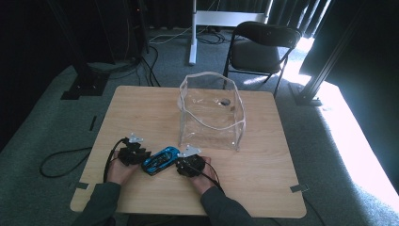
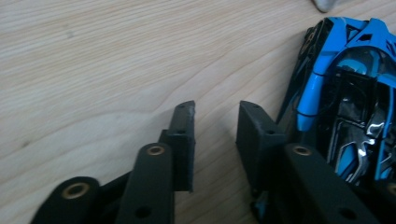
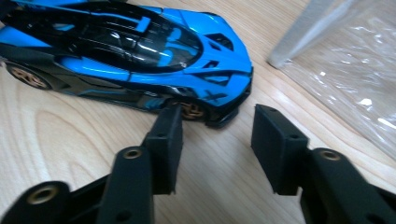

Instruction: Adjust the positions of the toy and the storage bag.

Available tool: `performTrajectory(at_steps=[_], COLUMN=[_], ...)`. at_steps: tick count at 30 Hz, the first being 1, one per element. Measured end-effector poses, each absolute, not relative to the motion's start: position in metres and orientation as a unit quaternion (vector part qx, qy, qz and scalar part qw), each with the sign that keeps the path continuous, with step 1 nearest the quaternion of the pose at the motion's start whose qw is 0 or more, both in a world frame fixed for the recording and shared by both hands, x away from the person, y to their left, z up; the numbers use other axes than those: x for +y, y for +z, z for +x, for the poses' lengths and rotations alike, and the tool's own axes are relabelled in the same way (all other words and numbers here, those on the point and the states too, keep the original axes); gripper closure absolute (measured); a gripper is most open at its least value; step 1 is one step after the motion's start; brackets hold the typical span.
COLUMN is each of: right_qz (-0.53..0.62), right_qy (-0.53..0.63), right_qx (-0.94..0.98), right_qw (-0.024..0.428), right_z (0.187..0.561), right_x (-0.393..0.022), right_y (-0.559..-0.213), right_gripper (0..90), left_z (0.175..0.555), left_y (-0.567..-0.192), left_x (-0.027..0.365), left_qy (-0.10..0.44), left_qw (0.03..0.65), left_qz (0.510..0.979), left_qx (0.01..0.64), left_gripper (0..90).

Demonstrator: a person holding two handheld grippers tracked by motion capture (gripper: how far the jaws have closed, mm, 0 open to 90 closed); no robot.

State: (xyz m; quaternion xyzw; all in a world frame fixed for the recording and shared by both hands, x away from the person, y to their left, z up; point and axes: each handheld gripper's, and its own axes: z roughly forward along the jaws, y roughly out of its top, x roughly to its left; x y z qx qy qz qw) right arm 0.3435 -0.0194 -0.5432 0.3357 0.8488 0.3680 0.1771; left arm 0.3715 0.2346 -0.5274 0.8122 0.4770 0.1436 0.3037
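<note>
Wooden table (image 1: 141, 103): blue toy car (image 1: 161, 160) ungrasped beside clear bag (image 1: 211, 113). Left gripper (image 2: 215, 116) and right gripper (image 3: 217, 122) flank it, jaws parted, empty. Pickup pending.

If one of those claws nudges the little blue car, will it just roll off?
Probably: the blue toy car stands on its wheels on smooth wood, so an endwise push should roll it. Its glossy, sloped body looks stiff but slippery to pinch. The low shape seems unlikely to tip.

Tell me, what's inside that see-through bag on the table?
The clear bag looks empty: through its walls show the wooden table and a small dark round spot. Whether that spot lies inside or behind it is unclear.
</note>
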Motion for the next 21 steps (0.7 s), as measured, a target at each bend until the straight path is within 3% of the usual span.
performTrajectory(at_steps=[4, 13, 21], right_qz=[0.325, 0.302, 0.324], right_qy=[0.376, 0.391, 0.386], right_qx=[0.853, 0.860, 0.852], right_qw=[0.160, 0.128, 0.141], right_z=[0.334, 0.334, 0.354], right_x=[-0.020, -0.009, 0.004], right_y=[-0.544, -0.544, -0.544], right_gripper=[59.3, 75.1, 73.4], left_z=[0.366, 0.360, 0.350], left_y=[-0.528, -0.530, -0.532], left_x=[0.241, 0.245, 0.247], left_qy=[0.160, 0.159, 0.160], left_qw=[0.317, 0.317, 0.319], left_qz=[0.800, 0.798, 0.791], left_qx=[0.483, 0.487, 0.497], left_gripper=[60.4, 64.0, 66.0])
